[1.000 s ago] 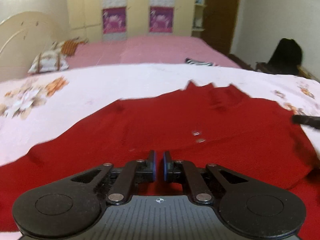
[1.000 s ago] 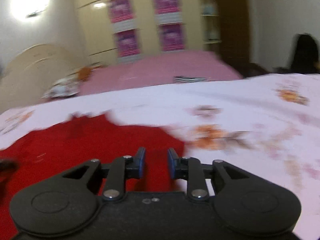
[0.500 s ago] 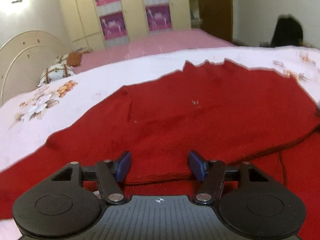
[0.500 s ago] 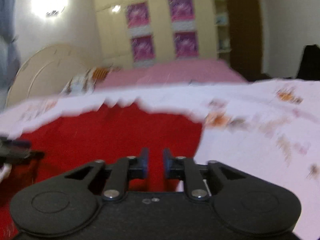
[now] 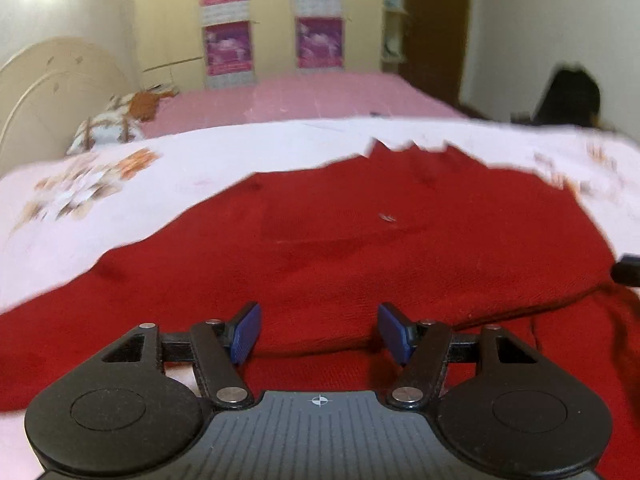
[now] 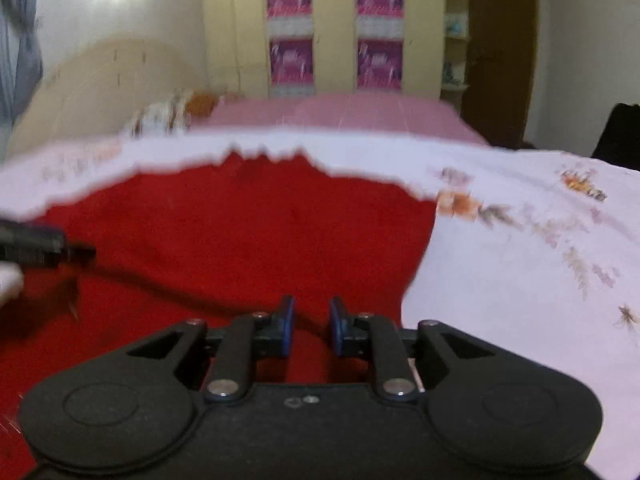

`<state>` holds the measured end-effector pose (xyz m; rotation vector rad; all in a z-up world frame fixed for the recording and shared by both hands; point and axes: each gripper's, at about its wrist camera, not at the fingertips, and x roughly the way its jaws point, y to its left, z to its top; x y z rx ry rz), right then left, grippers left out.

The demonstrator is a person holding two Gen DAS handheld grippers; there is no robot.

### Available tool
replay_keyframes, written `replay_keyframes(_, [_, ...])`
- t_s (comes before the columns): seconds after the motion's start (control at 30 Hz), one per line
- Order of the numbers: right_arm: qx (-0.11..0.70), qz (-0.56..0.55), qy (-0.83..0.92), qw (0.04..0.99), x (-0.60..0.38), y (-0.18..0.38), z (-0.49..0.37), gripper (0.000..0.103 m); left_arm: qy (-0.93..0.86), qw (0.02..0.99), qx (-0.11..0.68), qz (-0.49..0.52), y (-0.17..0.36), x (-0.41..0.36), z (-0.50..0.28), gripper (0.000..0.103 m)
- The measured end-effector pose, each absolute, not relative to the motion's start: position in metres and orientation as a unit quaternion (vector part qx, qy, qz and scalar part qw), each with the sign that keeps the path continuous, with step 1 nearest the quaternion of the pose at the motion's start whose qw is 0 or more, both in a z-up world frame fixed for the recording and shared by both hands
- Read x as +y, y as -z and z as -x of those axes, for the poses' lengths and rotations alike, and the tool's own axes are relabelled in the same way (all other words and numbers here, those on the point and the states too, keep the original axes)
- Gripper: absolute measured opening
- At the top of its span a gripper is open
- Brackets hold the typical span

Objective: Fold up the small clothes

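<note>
A red knit garment [image 5: 360, 240] lies spread on a white floral bedsheet [image 5: 100, 200], with one layer folded over another along a near edge. My left gripper [image 5: 318, 332] is open and empty, its blue pads wide apart just above the fold edge. In the right wrist view the same garment [image 6: 240, 232] fills the left and middle. My right gripper [image 6: 311, 330] hovers over the garment's near right part with its jaws a narrow gap apart and nothing seen between them. The left gripper's tip [image 6: 48, 246] shows at the left edge there.
A pink bed [image 5: 304, 96] with pillows [image 5: 108, 128] lies behind. Cupboards with purple posters [image 5: 276, 20] line the far wall. A dark object [image 5: 568, 96] stands at the right. The sheet [image 6: 520, 280] extends right of the garment.
My left gripper has opened wide and let go of the garment, whose top layer now lies folded flat. My right gripper swung left over the garment and its jaws parted slightly.
</note>
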<state>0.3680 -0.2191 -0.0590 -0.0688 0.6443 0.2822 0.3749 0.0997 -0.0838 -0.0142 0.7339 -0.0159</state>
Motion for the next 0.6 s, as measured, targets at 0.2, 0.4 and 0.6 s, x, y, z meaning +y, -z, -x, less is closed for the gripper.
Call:
replay_keyframes(0.2, [0.325, 0.026, -0.122, 0.937, -0.213, 0.055, -0.355, 0.022, -0.089, 0.914, 0.327, 0.224, 0.089, 0.24, -0.305, 0.064])
replay_keyframes(0.4, [0.325, 0.046, -0.154, 0.932, -0.165, 0.051, -0.352, 0.022, -0.215, 0.839, 0.252, 0.432, 0.116, 0.376, -0.221, 0.063])
replay_keyframes(0.6, [0.323, 0.053, -0.177, 0.928, -0.122, 0.043, -0.353, 0.021, -0.22, 0.797, 0.193, 0.528, 0.147, 0.42, -0.204, 0.027])
